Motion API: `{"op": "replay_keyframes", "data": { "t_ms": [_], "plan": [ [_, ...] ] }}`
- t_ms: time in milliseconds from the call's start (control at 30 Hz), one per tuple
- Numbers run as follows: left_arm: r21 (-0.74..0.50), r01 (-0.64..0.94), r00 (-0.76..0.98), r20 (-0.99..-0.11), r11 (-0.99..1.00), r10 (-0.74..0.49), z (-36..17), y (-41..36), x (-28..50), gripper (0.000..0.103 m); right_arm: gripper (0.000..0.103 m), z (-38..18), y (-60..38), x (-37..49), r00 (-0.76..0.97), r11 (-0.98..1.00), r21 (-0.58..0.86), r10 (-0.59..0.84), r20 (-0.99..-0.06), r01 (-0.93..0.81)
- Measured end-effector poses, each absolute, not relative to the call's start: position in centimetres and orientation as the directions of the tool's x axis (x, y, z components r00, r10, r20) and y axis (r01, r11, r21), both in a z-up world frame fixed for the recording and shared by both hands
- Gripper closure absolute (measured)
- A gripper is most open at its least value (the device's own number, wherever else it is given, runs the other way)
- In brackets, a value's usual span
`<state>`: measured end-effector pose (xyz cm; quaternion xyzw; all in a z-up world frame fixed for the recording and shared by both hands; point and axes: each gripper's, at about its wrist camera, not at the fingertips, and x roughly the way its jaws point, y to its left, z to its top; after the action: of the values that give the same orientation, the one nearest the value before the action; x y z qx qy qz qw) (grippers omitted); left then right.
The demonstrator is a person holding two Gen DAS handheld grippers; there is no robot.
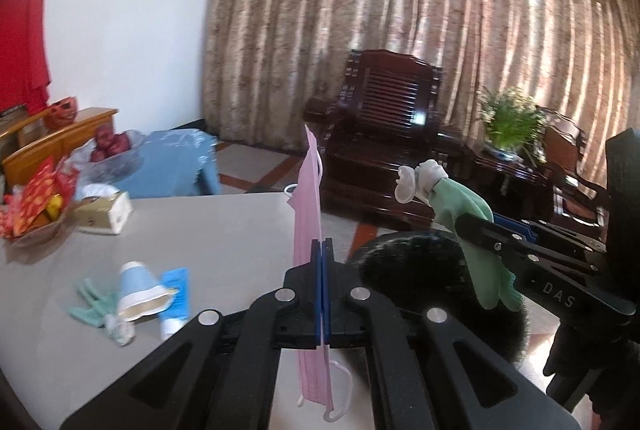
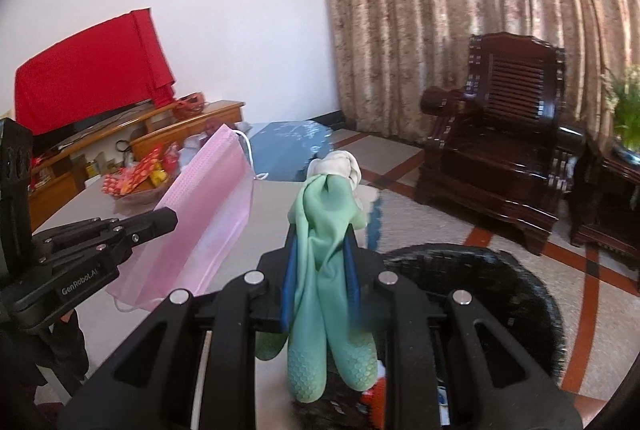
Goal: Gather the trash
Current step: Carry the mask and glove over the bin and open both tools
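While the left gripper (image 1: 322,250) pinches a pink mask (image 1: 308,198) and the right gripper (image 2: 320,250) clamps a green glove (image 2: 328,270), both hover near the black bin (image 2: 500,282) at 4 o'clock (likely the drop step), so next comes letting go over it.

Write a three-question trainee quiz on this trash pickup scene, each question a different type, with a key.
1. True or false: the left gripper is shut on a pink face mask.
2. Multiple choice: the right gripper holds a) a paper cup, b) a green rubber glove, c) a tissue box.
3. Fill in: still lying on the table are a second green glove, a blue tube and a blue paper ____.

Key: 1 true; 2 b; 3 cup.
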<state>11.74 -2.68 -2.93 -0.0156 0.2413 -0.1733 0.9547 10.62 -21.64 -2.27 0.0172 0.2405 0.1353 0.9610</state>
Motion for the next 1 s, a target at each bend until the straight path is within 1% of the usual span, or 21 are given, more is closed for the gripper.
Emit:
{"op": "replay_keyframes", "data": {
  "t_ms": [333,567,733,933,967,1000],
  "plan": [
    [-0.115,0.447,0.775,-0.446,0.887,-0.448,-3.4,-9.5,12.8,0.103,0.083,-3.0,-27.7,8.9,0.876,0.989,0.077,0.149,-0.459,-0.128],
    [-0.138,0.494,0.732,-0.467,0.858,-0.496,-4.7,-13.4,14.4,0.103,0.083,-5.3,-31.2,8.6,0.864,0.998,0.049,0.063,-0.499,-0.044],
    [-0.133,0.52,0.699,-0.502,0.844,-0.51,-6.6,-15.9,15.9,0.103,0.083,-7.7,-32.8,9.5,0.839,0.999,0.051,0.034,-0.543,-0.007],
    [-0.134,0.529,0.654,-0.564,0.838,-0.504,-9.2,-17.8,17.3,0.103,0.082,-10.9,-33.9,10.7,0.797,0.997,0.068,0.017,-0.604,0.03],
    [-0.132,0.532,0.649,-0.571,0.837,-0.503,-9.4,-18.0,17.4,0.102,0.081,-11.4,-33.9,10.8,0.791,0.997,0.066,0.013,-0.612,0.035],
    [-0.13,0.534,0.644,-0.577,0.835,-0.502,-9.7,-18.1,17.4,0.102,0.077,-11.8,-33.9,11.0,0.785,0.997,0.063,0.011,-0.62,0.036]
  ]
}}
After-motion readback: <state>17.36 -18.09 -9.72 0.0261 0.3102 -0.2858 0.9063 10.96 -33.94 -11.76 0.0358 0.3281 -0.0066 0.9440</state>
